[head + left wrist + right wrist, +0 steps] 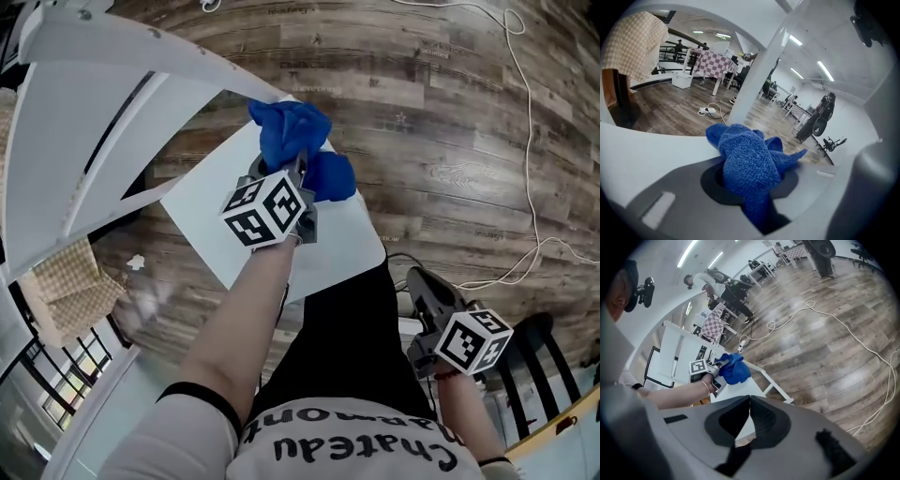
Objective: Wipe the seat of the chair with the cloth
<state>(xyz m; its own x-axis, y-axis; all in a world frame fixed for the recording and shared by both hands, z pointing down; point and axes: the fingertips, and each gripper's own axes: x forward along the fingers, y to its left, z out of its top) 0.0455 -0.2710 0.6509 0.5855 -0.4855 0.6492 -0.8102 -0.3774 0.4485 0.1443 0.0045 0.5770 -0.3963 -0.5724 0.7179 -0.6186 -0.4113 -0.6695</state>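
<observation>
The blue cloth (295, 141) is bunched at the far corner of the white chair seat (211, 202). My left gripper (302, 171) is shut on it and presses it against the seat. In the left gripper view the cloth (750, 164) bulges out from between the jaws over the seat (647, 150). My right gripper (422, 286) hangs low at the right beside the person's leg, away from the chair, its jaws closed together on nothing (750, 404). The right gripper view shows the cloth (733, 369) and the seat (736, 390) from a distance.
The chair's white back (84, 122) rises at the left of the seat. A white cable (530, 141) snakes over the wood floor on the right. A woven beige cloth (66, 281) lies lower left. A black chair (534, 356) stands by my right gripper.
</observation>
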